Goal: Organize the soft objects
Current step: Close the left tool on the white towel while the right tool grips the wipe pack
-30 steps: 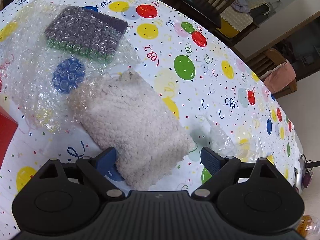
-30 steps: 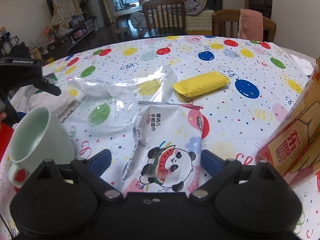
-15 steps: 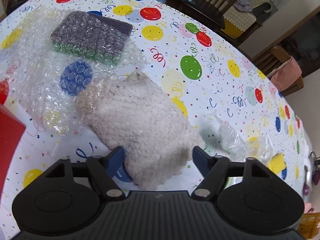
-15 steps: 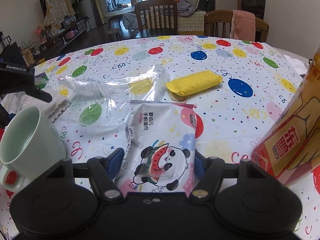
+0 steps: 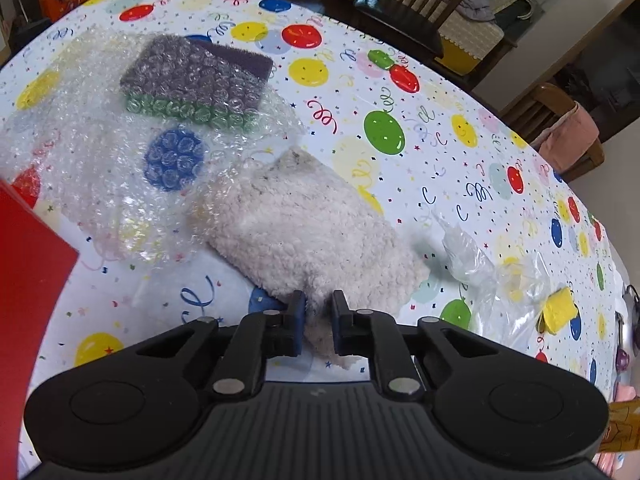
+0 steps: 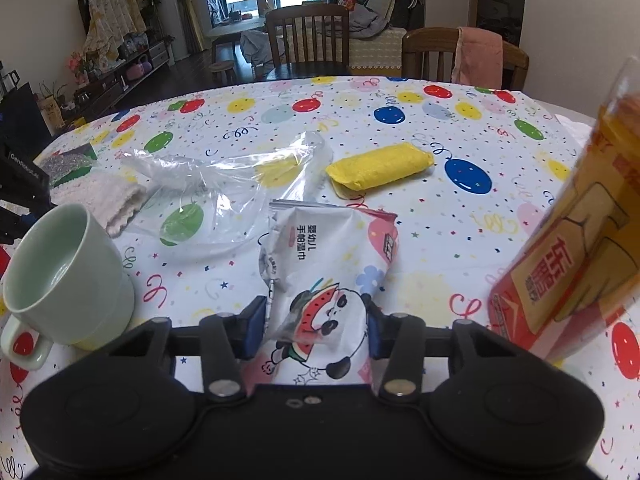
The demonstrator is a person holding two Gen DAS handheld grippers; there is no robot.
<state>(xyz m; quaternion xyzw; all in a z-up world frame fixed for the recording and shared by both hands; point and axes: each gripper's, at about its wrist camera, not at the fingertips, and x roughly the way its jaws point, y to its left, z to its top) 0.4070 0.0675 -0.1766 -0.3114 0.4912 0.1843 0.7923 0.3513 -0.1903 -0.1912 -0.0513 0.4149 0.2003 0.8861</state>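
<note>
A white fluffy cloth (image 5: pixel 304 232) lies on the balloon-print tablecloth, partly on bubble wrap (image 5: pixel 92 168). My left gripper (image 5: pixel 319 316) is shut on its near edge, pinching a fold of the pile. In the right wrist view a wet-wipes pack (image 6: pixel 324 248) with a panda print lies between the pads of my right gripper (image 6: pixel 316 328). Those jaws are closing and the pack crumples where the pads press its sides. A yellow sponge (image 6: pixel 380 166) rests beyond it. A purple and green sponge (image 5: pixel 196 76) sits under the bubble wrap.
A pale green mug (image 6: pixel 64 276) stands left of the right gripper and an orange drink bottle (image 6: pixel 580 240) close on its right. A crumpled clear plastic bag (image 6: pixel 232 184) lies mid-table. A red box (image 5: pixel 28 272) is at the left gripper's left. Wooden chairs (image 6: pixel 308 36) ring the far edge.
Both grippers' jaws have come together: the left ones from wide apart onto the white cloth's edge, the right ones onto the wipes pack, which is now crumpled. Neither hand shifted much.
</note>
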